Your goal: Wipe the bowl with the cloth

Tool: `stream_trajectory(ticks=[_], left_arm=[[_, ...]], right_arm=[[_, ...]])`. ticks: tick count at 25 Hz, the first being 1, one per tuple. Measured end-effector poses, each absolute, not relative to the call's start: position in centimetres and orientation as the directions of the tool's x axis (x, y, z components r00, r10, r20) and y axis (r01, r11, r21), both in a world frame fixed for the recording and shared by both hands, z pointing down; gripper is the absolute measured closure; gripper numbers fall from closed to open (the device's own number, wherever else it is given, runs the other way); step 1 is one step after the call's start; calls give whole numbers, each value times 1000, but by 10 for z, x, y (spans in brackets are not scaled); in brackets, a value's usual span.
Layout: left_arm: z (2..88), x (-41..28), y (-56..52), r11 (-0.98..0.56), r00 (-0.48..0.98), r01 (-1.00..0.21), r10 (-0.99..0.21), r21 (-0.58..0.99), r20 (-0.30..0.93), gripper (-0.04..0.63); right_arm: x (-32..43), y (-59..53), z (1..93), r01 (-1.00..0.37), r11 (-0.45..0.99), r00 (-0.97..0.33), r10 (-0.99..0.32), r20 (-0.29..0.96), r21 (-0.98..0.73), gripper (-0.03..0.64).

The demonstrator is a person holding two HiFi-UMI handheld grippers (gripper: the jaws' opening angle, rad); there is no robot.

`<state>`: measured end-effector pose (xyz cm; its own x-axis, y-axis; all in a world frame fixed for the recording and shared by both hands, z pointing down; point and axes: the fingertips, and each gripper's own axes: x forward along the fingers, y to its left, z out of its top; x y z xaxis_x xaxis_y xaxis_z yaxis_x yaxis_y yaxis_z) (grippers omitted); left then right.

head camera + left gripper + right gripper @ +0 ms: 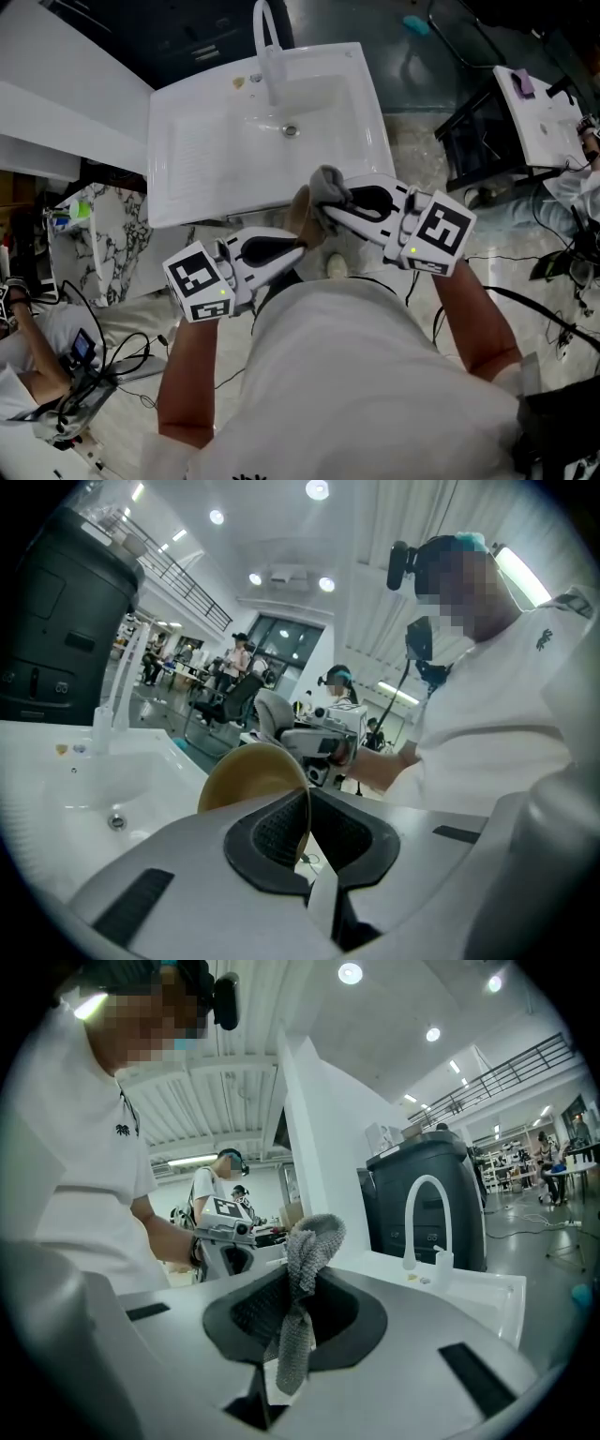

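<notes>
The person is standing before a white rectangular ceramic sink (pixel 187 150) and is holding both tools in the air, just in front of the sink's near edge, toward its right half. Nothing is carrying the task's things except the grippers.

The left gripper (pixel 296 247) is clamping a round tan bowl (pixel 301 214) by its rim. In the left gripper view the thin wall of the bowl (pixel 246 778) is passing between the two dark pads, which are closed onto it from both sides. The bowl is tipped on its side. The right gripper (pixel 330 212) is closed on a grey knitted cloth (pixel 328 182). In the right gripper view a folded bunch of the cloth (pixel 307 1251) is sticking out above the jaw tips and a short tail is hanging below them. In the head view the cloth is lying at the bowl's upper edge, but I cannot tell if it is pressing on it.

I judge that the wiping is only beginning. To do it well, the right gripper should be touching the bowl with the soft bunch only, not with the hard jaw tips, and sweeping in curved strokes along the wall. The left gripper should be holding the bowl steady with its hollow turned toward the cloth. Pushing should go toward the clamped rim, because a push far from it may turn the bowl in the pads. The part under the pads is staying unwiped unless the bowl is gripped again elsewhere.
</notes>
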<state>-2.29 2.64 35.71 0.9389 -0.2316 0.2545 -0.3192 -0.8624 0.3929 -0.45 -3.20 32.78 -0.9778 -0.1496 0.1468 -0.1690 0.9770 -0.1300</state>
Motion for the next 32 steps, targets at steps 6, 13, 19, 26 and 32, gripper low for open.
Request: stream_trajectory(ticks=[6, 13, 19, 26, 32], left_arm=[[351, -17, 34, -876, 954, -275, -197, 396, 228, 577], [334, -15, 37, -875, 976, -213, -174, 435, 129, 575], [317, -17, 36, -870, 984, -171, -174, 463, 38, 575], [301, -29, 23, -856, 971, -180, -232, 485, -49, 577], [297, -33, 13, -856, 964, -199, -258, 478, -60, 577]], right_arm=[[-1, -46, 330, -203, 969, -973, -185, 135, -138, 571], [4, -59, 339, -235, 956, -968, -213, 134, -177, 571], [6, -62, 352, -250, 949, -962, -221, 158, -194, 571], [4, -53, 367, -227, 951, -964, -189, 186, -211, 571], [-4, -38, 377, -192, 959, -966, -147, 213, -208, 571]])
